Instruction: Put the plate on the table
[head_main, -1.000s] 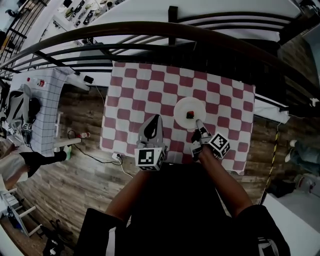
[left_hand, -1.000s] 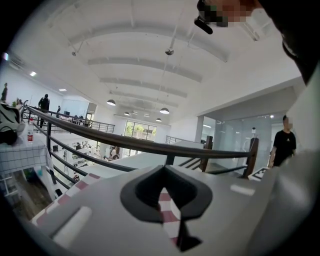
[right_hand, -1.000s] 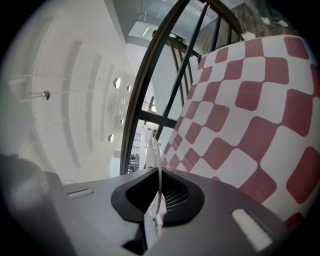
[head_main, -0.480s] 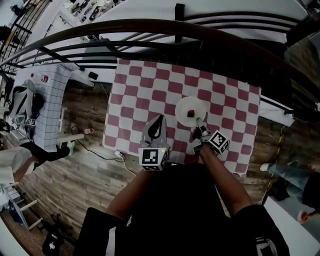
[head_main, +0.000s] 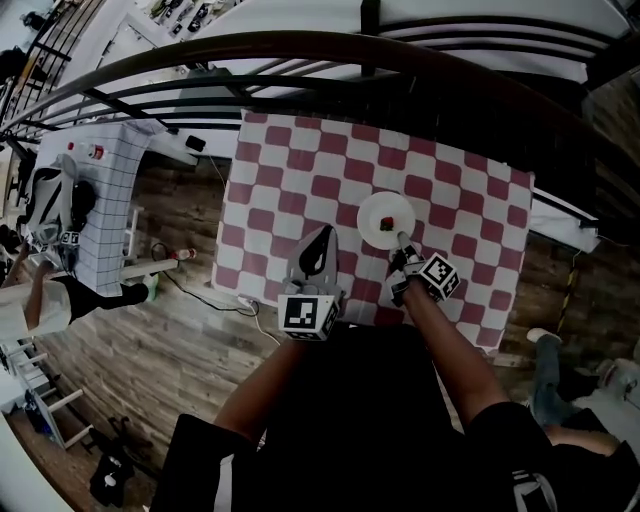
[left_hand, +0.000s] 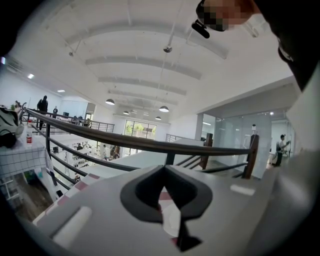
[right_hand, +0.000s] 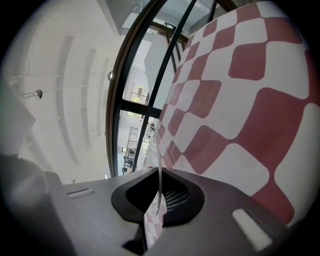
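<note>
A small white plate (head_main: 385, 213) with a little red and dark thing (head_main: 386, 226) on it sits low over the red-and-white checked table (head_main: 290, 190), right of middle. My right gripper (head_main: 401, 241) is shut on the plate's near rim. In the right gripper view the plate (right_hand: 159, 170) shows edge-on as a thin white line running into the jaws of the right gripper (right_hand: 159, 202), with the checked cloth (right_hand: 240, 100) close beside it. My left gripper (head_main: 319, 243) hovers over the table's near edge, left of the plate, shut with nothing in it; its left gripper view (left_hand: 167, 200) shows the jaws met.
A dark curved railing (head_main: 300, 55) runs behind the table. A white gridded table (head_main: 105, 200) stands at the left, with a person (head_main: 60, 300) near it. Another person (head_main: 560, 385) is at the lower right. Wooden floor (head_main: 170, 340) and a cable lie beside the table.
The right gripper has sunk toward the cloth with the plate in its grip. The left gripper has stayed put. The person at the lower right has walked along.
</note>
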